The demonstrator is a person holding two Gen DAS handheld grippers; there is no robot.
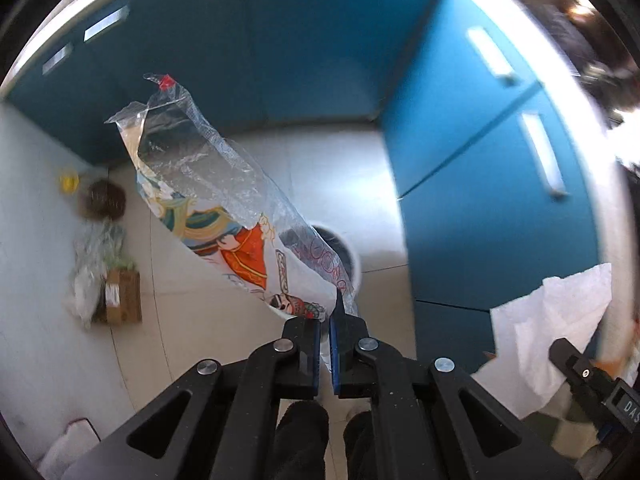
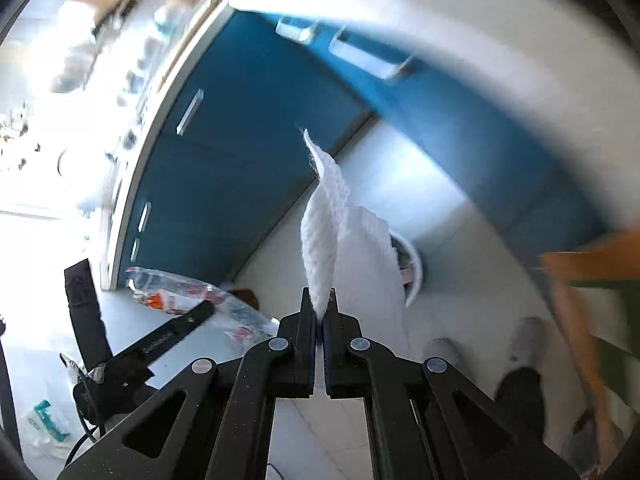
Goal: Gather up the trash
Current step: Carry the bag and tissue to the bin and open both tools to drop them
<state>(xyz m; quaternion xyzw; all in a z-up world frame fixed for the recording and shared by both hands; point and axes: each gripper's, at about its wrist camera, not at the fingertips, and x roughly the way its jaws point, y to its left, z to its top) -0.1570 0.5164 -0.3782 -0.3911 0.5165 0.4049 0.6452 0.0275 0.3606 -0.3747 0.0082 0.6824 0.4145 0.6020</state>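
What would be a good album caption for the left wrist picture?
Left gripper pinching a printed plastic wrapper above a white trash bin, blue cabinets behind.

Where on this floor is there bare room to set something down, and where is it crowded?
Bare tile lies between the white bin and the blue cabinets, and between the bin and the cardboard box. The left side by the wall is crowded: the box, a clear bag, a brown lump and a yellow piece.
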